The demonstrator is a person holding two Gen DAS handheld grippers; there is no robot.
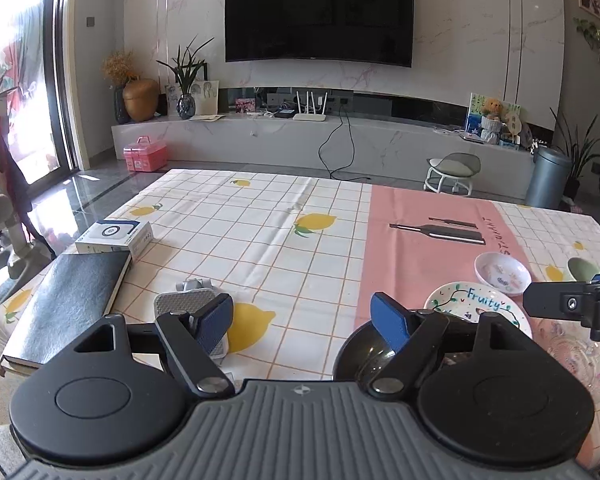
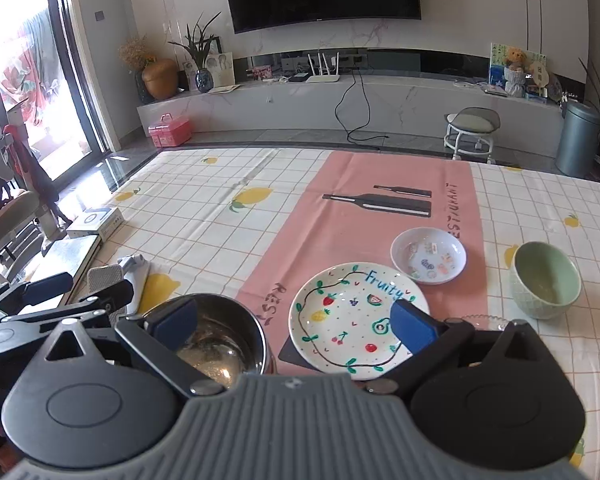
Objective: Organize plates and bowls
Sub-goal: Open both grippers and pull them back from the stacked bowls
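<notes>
Seemingly nothing is stacked yet: steel bowl [image 2: 216, 340], Fruity plate [image 2: 352, 320], small dish [image 2: 428, 254] and green bowl [image 2: 546, 278] sit apart on the table [image 2: 220, 220]. Left gripper [image 1: 302, 322] and right gripper [image 2: 294, 324] both hover released, grasping nothing.

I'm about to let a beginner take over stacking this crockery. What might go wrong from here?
1. The Fruity plate lies flat on the table, so the open right gripper may struggle to get a finger under its rim.
2. The steel bowl sits close beside that plate; a sideways nudge might knock them together.
3. The left gripper, also open, hovers near the right one; they might collide.
</notes>
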